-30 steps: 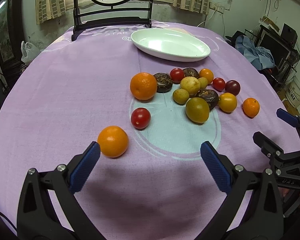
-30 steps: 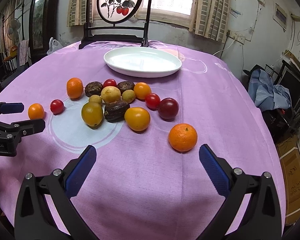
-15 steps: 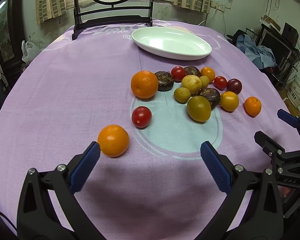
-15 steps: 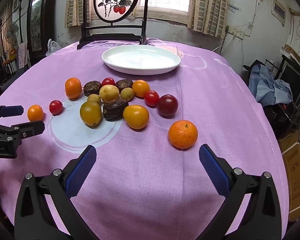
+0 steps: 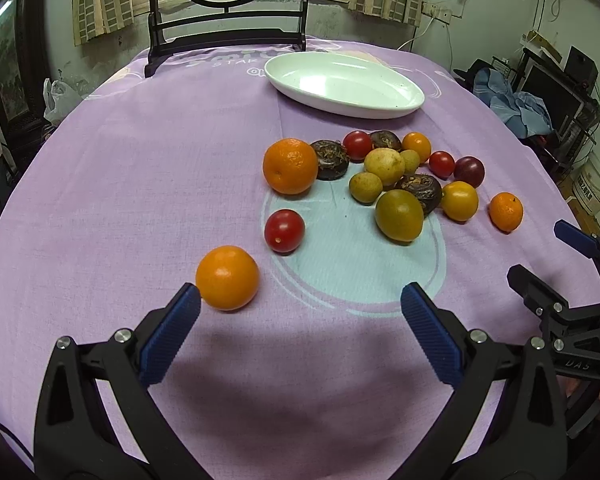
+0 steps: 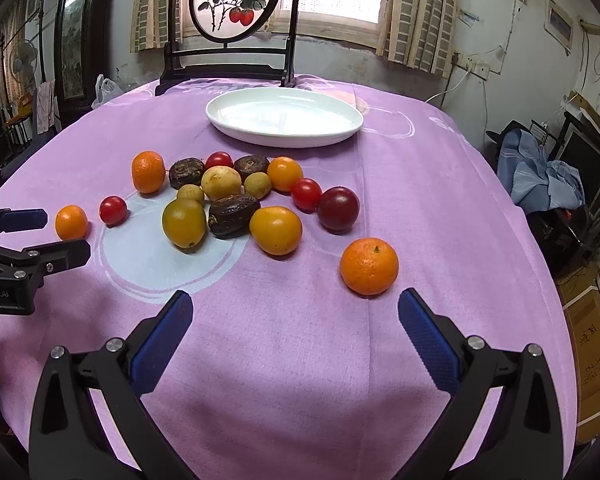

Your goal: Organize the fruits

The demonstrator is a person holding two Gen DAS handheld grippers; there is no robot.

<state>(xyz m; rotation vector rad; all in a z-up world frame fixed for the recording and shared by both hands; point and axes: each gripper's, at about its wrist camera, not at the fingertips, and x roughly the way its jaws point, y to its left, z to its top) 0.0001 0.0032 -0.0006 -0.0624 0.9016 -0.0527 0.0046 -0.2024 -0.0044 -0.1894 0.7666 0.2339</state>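
Observation:
Several fruits lie loose on the purple tablecloth (image 5: 140, 184): oranges, red tomatoes, yellow-green and dark brown ones. An empty white oval plate (image 5: 344, 84) stands behind them, also in the right wrist view (image 6: 284, 120). My left gripper (image 5: 300, 300) is open and empty, its left finger just beside a small orange (image 5: 227, 278). My right gripper (image 6: 294, 308) is open and empty, just short of another orange (image 6: 369, 266). Each gripper shows in the other's view: the right one (image 5: 548, 256) and the left one (image 6: 48, 232).
A dark wooden stand with a round painted screen (image 6: 232, 0) stands at the table's far edge. The round table drops off on all sides. Clutter, blue cloth (image 6: 548, 176) and boxes lie to the right of the table.
Both grippers have edged slightly forward toward the fruits and tilted upward a little. Nothing was picked up; the fruits have not moved.

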